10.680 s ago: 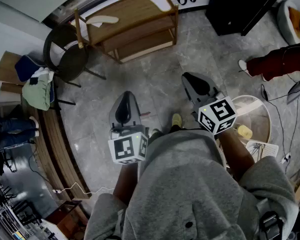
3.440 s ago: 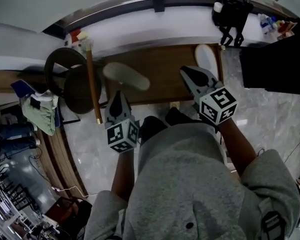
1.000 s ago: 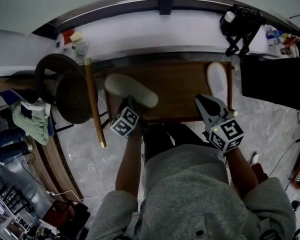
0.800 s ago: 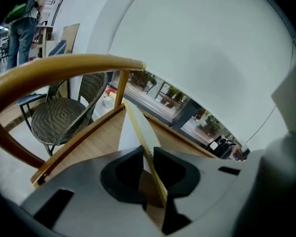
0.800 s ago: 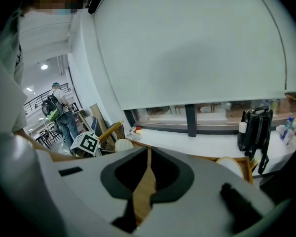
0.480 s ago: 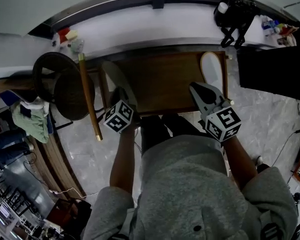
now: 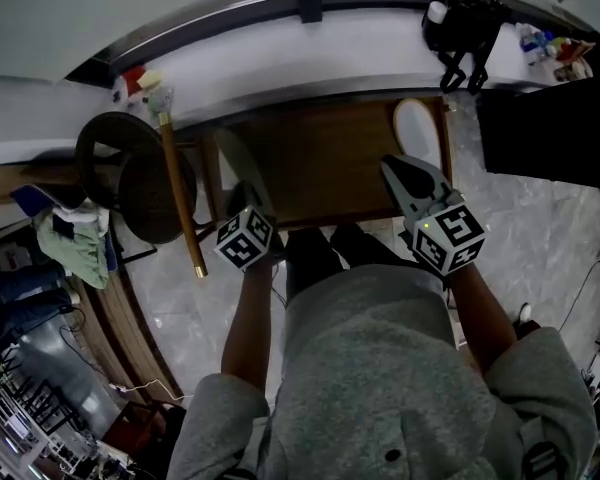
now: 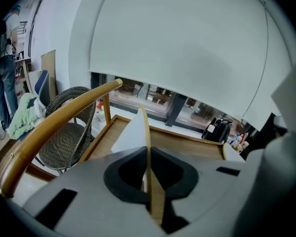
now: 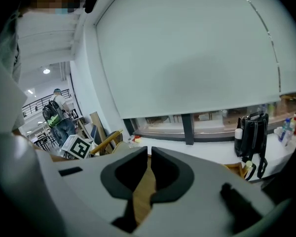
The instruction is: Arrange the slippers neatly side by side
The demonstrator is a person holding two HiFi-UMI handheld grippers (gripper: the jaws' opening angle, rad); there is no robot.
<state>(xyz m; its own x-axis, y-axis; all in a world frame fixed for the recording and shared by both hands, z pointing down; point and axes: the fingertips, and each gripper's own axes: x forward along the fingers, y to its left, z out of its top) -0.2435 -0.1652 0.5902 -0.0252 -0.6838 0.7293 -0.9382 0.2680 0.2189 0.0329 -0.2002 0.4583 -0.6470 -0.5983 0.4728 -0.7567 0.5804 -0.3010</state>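
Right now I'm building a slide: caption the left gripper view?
Left gripper, jaws just closed, holds a slipper edge-on above the wooden shelf, beside a wicker chair.

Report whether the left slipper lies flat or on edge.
On edge: the slipper shows its thin sole edge upright in the left tongs, whose jaws have just closed on it.

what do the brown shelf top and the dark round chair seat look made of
Brown shelf top: wood or wood veneer, matte, with faint grain streaks and a raised rim. Dark round chair seat: woven wicker or rattan, judging by its open mesh weave.
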